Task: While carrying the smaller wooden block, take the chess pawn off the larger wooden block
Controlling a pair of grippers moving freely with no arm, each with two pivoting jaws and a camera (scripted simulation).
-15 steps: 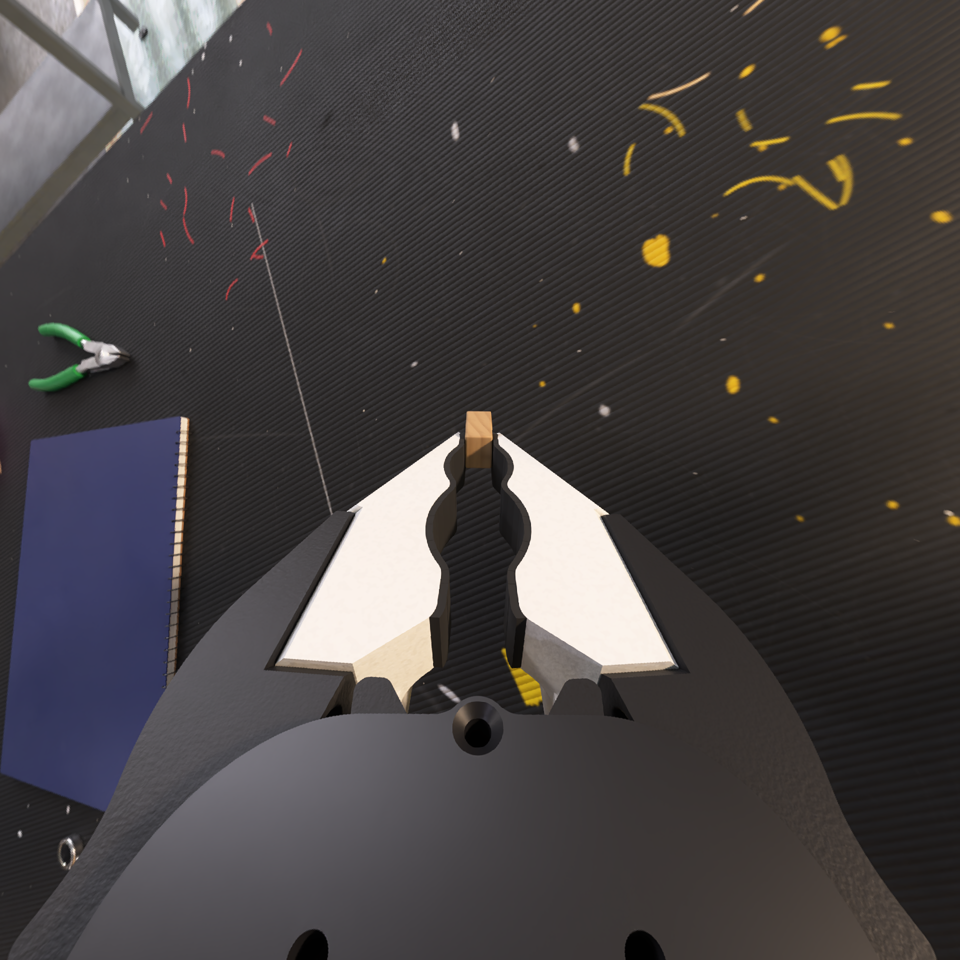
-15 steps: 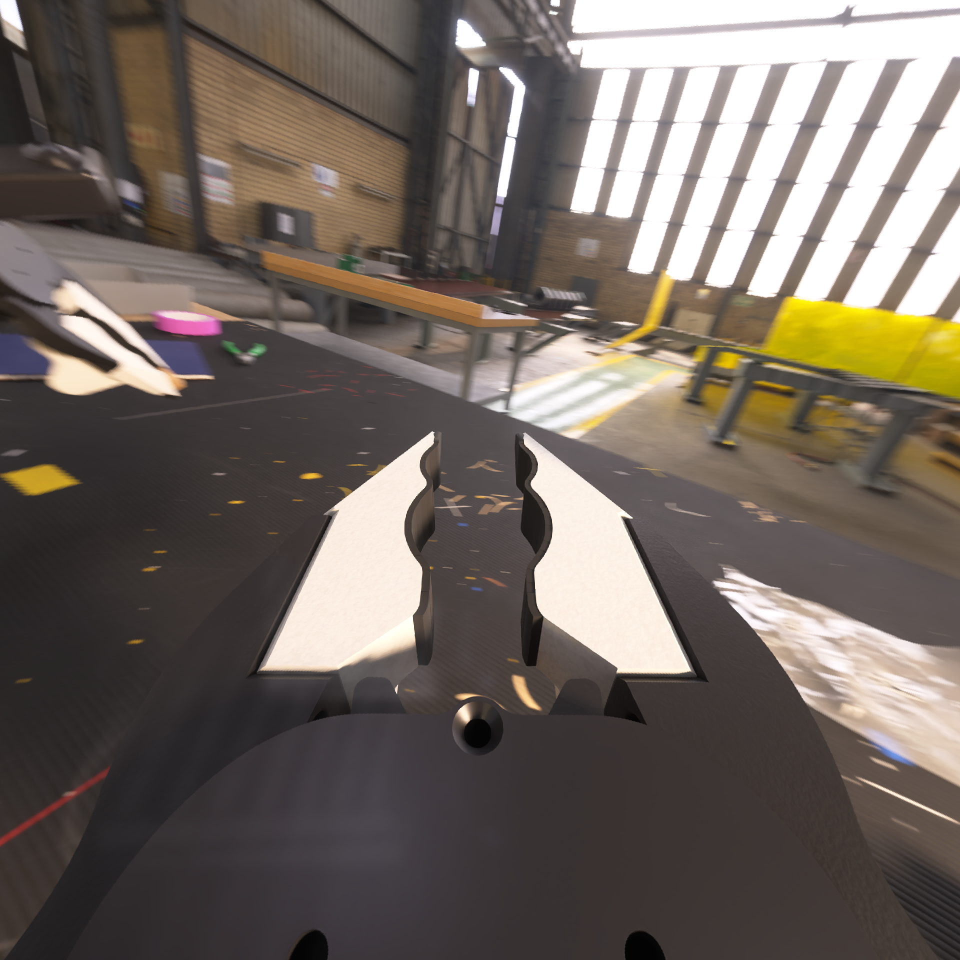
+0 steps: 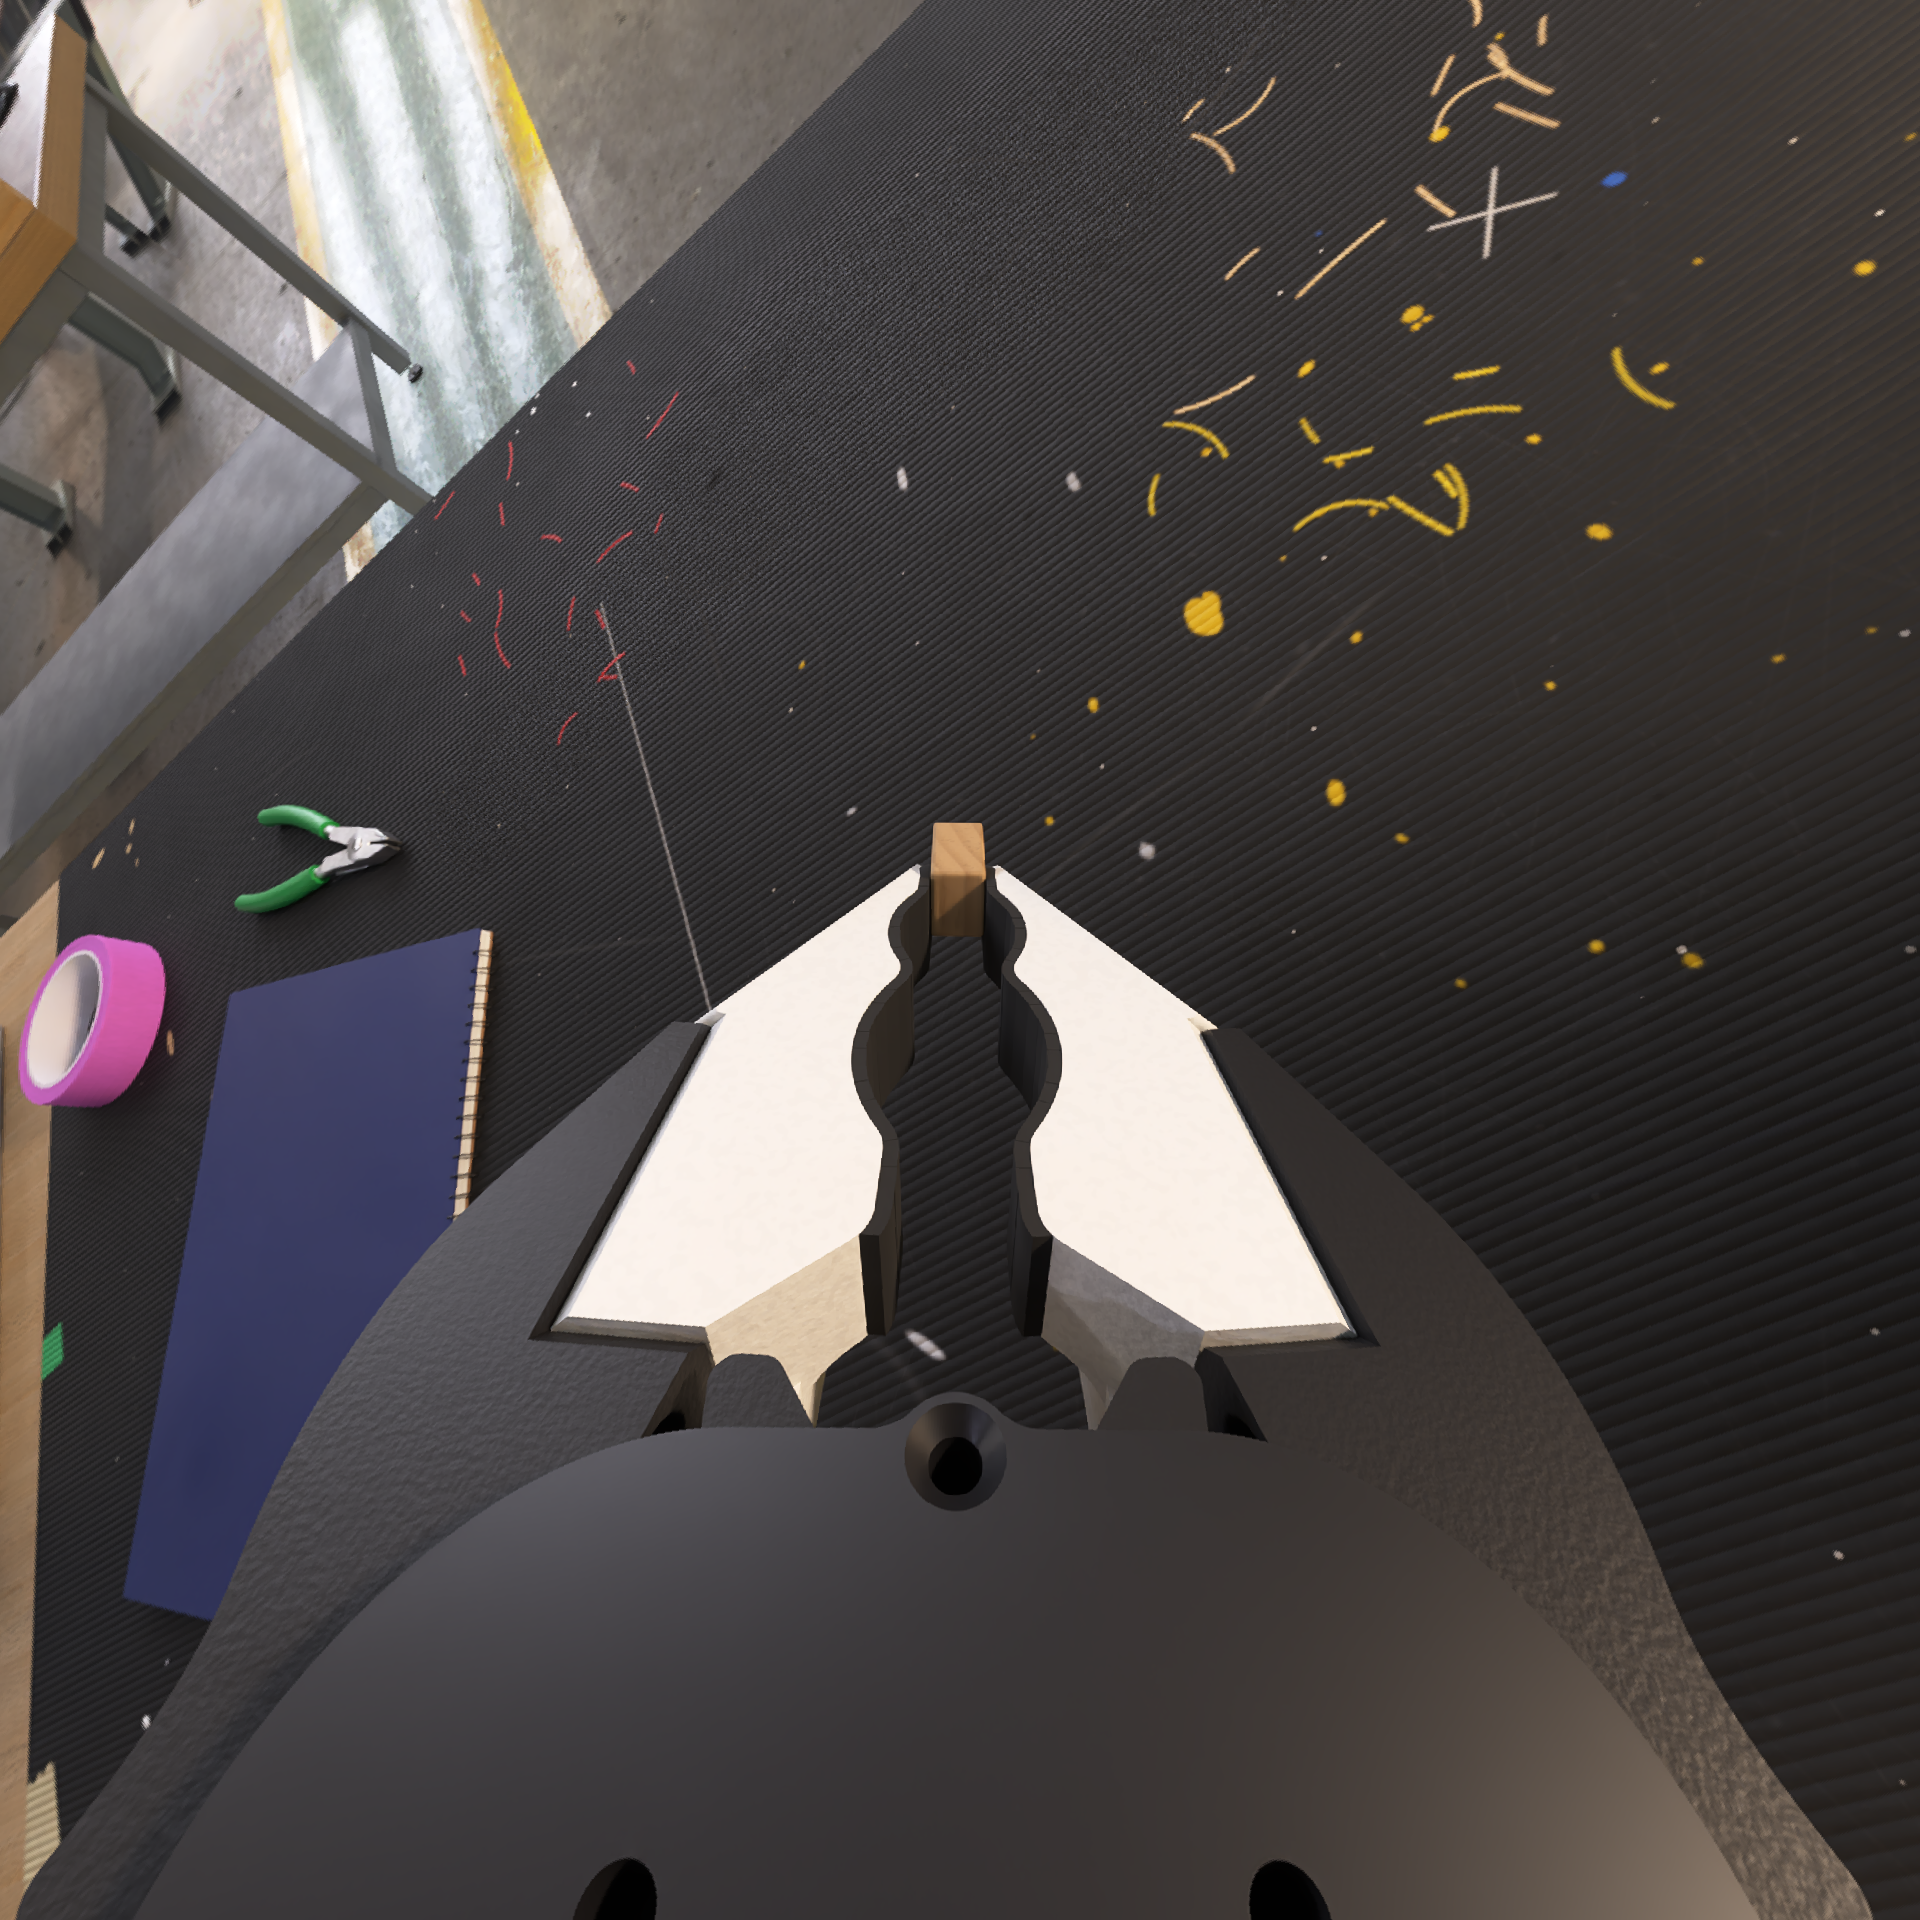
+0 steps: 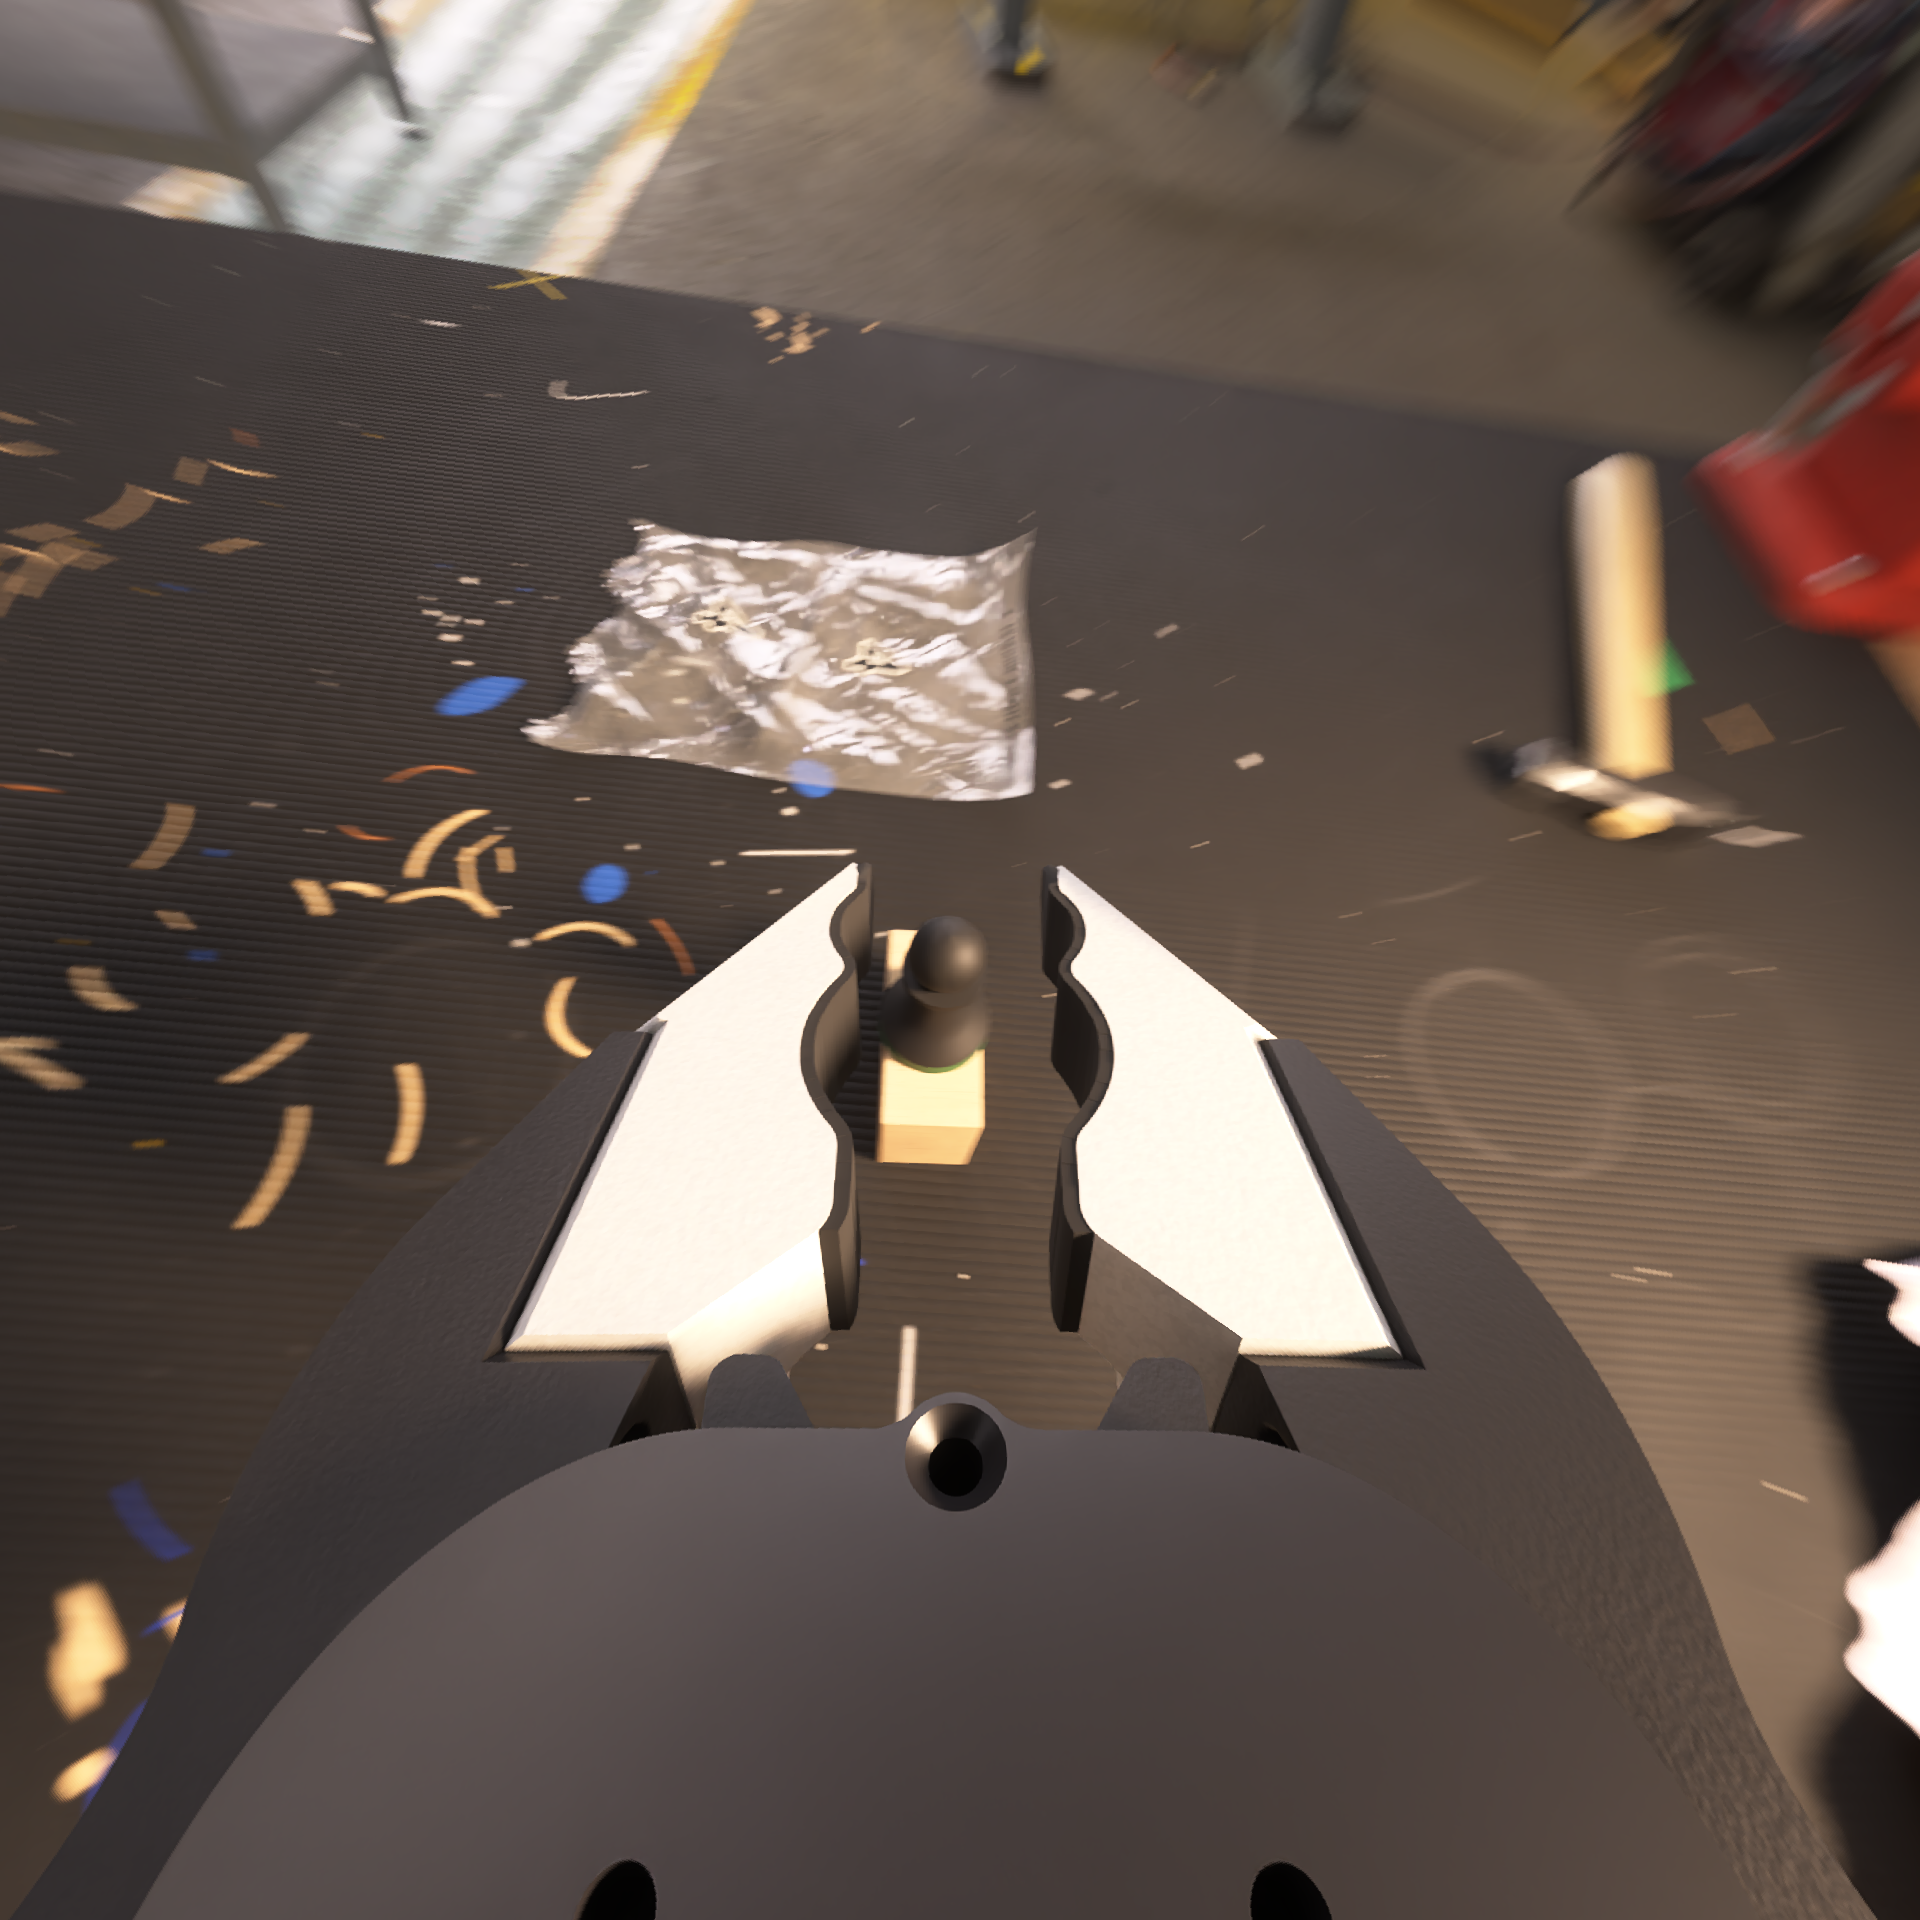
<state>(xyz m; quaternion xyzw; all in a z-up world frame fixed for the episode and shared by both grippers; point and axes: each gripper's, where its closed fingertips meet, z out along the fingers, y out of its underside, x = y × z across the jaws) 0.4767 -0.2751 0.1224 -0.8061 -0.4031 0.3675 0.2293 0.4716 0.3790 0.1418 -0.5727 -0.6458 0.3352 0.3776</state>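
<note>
The counter (image 4: 1299,1039) is a dark ribbed mat flecked with paint marks; on it, in the right wrist view, lie a crumpled silvery sheet (image 4: 821,665) and, well off to the right, a hammer (image 4: 1616,675), both clear of the work.

In the left wrist view a dark blue notebook (image 3: 312,1247), a pink tape roll (image 3: 88,1023) and green-handled pliers (image 3: 317,857) lie to the left, well apart from the left tongs (image 3: 957,883). These tongs are drawn narrow and pinch the smaller wooden block (image 3: 957,878) at their very tips, off the counter; the hold is shallow, so I judge that a jolt could twist the block loose.

The right tongs (image 4: 954,894) stand wide with nothing in them, one finger to each side of the larger wooden block (image 4: 928,1117), which sits on the counter; the chess pawn (image 4: 940,997) stands upright on its top face, dark, with a round head and a thin green ring at its foot.

The pawn looks small, light, stiff and smooth; the round head would likely squirt out of a squeeze, so the waist just under the head, or the flared skirt, seems the better place to grip. The block beneath is probably light too and may slide or tip if a finger brushes it; closing above its top face looks wise.
</note>
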